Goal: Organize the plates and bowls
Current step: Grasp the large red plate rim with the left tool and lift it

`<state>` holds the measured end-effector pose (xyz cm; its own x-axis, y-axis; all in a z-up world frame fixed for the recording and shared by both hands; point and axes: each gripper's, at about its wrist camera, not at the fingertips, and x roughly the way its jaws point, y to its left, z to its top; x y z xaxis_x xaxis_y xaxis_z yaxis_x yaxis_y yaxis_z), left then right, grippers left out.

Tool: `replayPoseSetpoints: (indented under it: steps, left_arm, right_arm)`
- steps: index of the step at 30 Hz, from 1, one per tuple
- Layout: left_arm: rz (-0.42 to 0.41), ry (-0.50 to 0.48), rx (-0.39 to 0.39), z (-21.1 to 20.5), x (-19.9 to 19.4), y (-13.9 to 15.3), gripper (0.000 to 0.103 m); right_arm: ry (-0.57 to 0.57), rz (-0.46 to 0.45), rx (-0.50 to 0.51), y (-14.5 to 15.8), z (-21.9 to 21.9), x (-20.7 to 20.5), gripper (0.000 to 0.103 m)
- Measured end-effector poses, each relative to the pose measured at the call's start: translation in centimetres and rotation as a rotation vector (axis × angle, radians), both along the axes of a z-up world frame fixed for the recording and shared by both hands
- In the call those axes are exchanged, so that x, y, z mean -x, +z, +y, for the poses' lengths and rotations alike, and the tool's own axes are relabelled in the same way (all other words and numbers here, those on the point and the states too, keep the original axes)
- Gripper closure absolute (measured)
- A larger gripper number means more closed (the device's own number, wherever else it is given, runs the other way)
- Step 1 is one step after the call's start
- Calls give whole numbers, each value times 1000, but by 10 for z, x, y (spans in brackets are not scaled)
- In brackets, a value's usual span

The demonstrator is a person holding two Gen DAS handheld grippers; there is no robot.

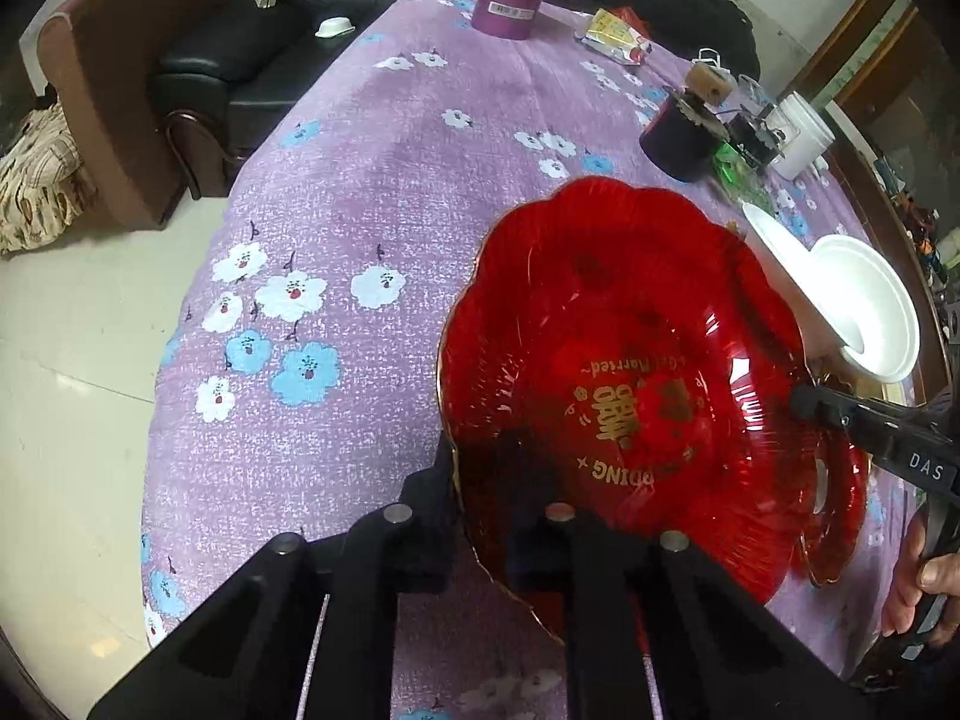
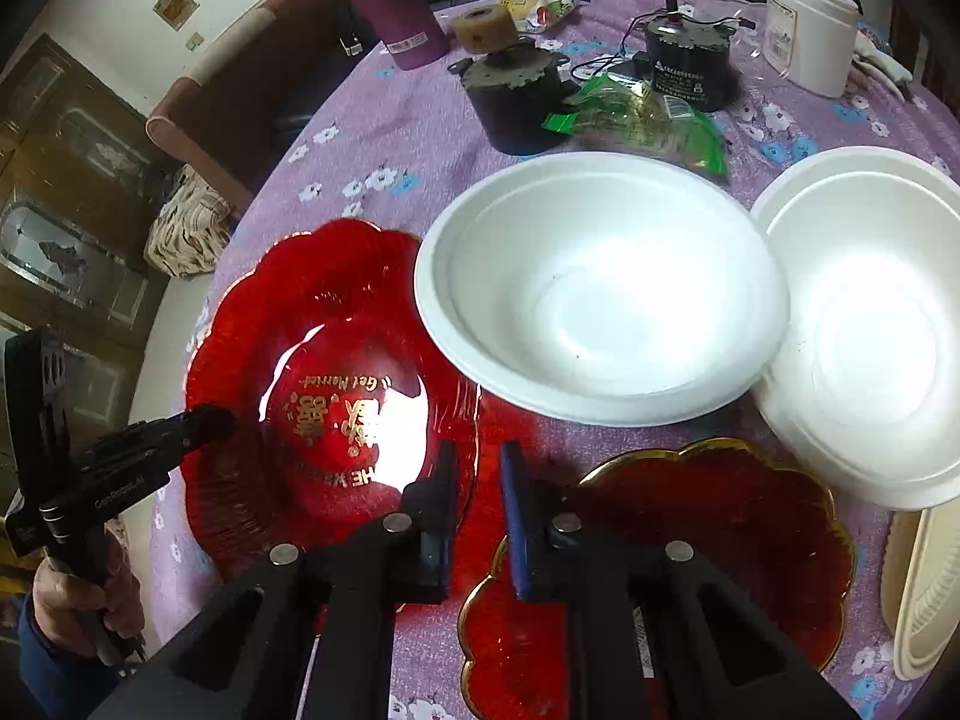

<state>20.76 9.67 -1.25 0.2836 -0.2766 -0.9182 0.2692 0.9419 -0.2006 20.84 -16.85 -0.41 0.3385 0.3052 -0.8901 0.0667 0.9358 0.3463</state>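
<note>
While both grippers' jaws were clamped on opposite rims of the large red plate [image 2: 324, 384] at centre-left, the left gripper [image 1: 480, 516] and right gripper [image 2: 477, 504] next needed a level lift onto the smaller red plate [image 2: 708, 540] at lower right.

Tabletop [image 2: 372, 138]: plate [image 2: 288, 324] left; bowl [image 2: 600, 294] overlapping its right rim; second bowl [image 2: 870, 330] right; second plate [image 2: 720, 540] in front.

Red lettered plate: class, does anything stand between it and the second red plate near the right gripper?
Nothing visible lies between the red lettered plate and the second red plate. However, a tilted white foam bowl overlaps the lettered plate's far rim and might be disturbed by lifting.
</note>
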Motion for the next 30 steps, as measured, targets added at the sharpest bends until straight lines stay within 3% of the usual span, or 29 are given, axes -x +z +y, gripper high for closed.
replayPoseSetpoints:
  steps: [18,30]
  left_arm:
    - [-47,9,-30,10,26,9,91]
    - [-50,43,-13,33,76,15,91]
  right_arm:
    - [40,-13,32,3,20,15,91]
    - [96,-7,-5,4,38,42,90]
